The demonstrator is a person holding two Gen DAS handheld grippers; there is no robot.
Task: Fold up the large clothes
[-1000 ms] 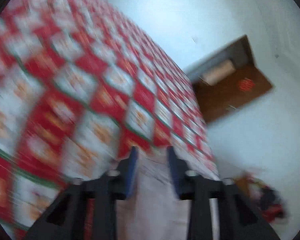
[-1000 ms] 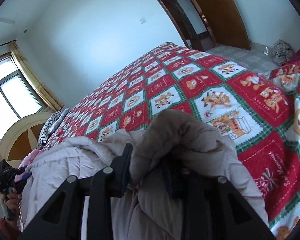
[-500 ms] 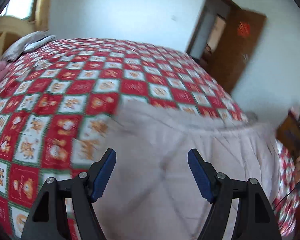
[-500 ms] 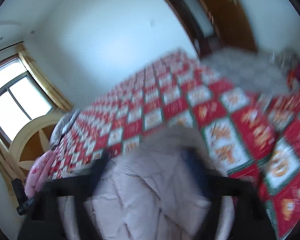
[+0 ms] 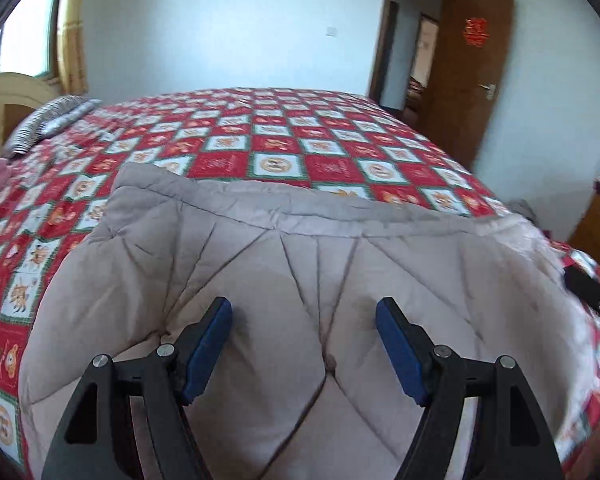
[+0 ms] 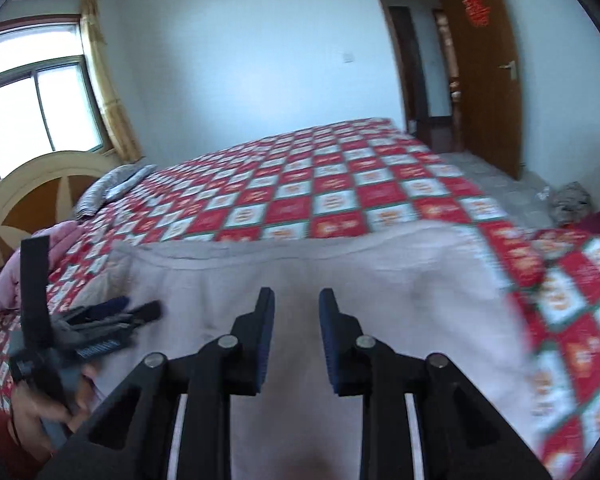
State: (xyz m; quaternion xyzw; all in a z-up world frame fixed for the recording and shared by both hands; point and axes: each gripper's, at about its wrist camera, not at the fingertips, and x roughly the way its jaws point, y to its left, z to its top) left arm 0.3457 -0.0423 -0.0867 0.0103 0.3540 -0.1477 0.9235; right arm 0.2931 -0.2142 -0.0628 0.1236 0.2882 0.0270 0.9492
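A large pale pink-grey quilted garment (image 5: pixel 292 264) lies spread flat on the bed, near its front edge; it also shows in the right wrist view (image 6: pixel 340 280). My left gripper (image 5: pixel 304 312) is wide open and empty just above the garment's near part. My right gripper (image 6: pixel 296 300) is open with a narrower gap, empty, over the garment's near edge. The left gripper also shows at the left of the right wrist view (image 6: pixel 100 320), held in a hand.
The bed carries a red, white and green checked quilt (image 5: pixel 276 140) (image 6: pixel 340 184). A striped pillow (image 5: pixel 48 120) and a wooden headboard (image 6: pixel 40 184) are at the far left. A brown door (image 6: pixel 484 60) stands open at the right. Clothes lie on the floor (image 6: pixel 572 200).
Both grippers have let go of the garment and opened. The garment, bunched and lifted a second ago, now lies flat on the bed. Both cameras have swung level.
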